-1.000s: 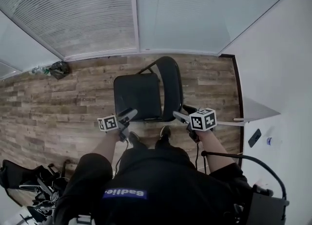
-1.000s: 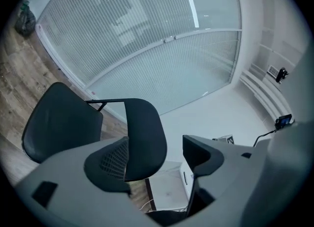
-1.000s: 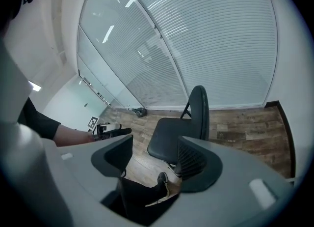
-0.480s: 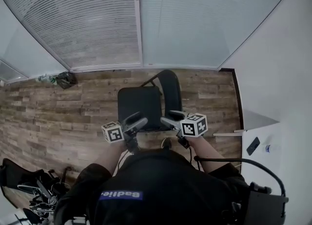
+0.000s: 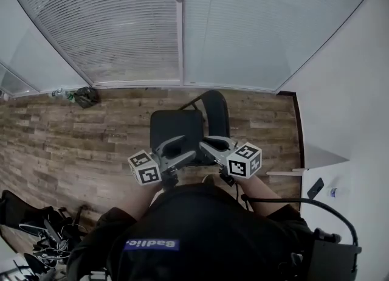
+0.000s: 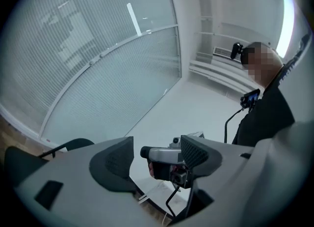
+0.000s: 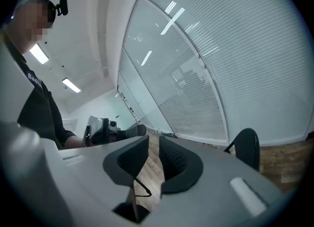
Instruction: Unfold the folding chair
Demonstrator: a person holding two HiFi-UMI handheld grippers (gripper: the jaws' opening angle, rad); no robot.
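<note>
The chair (image 5: 176, 129) stands unfolded on the floor (image 5: 73, 134) at twelve o'clock from the person, so the job looks done. Both tools hang clear above it: the left tool (image 5: 180, 151) gapes empty, and the right tool (image 5: 206, 145) has just been closing on nothing, a slit left.

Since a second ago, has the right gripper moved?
Yes: the right gripper shifted left, from beside the chair to over its seat; its jaws have just been closing, empty.

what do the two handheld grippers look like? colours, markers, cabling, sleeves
The left gripper and right gripper both have light grey bodies with black ribbed pads. Each carries a white cube printed with black square markers. A black cable arcs back from beside the right one. The person wears a black top.
</note>
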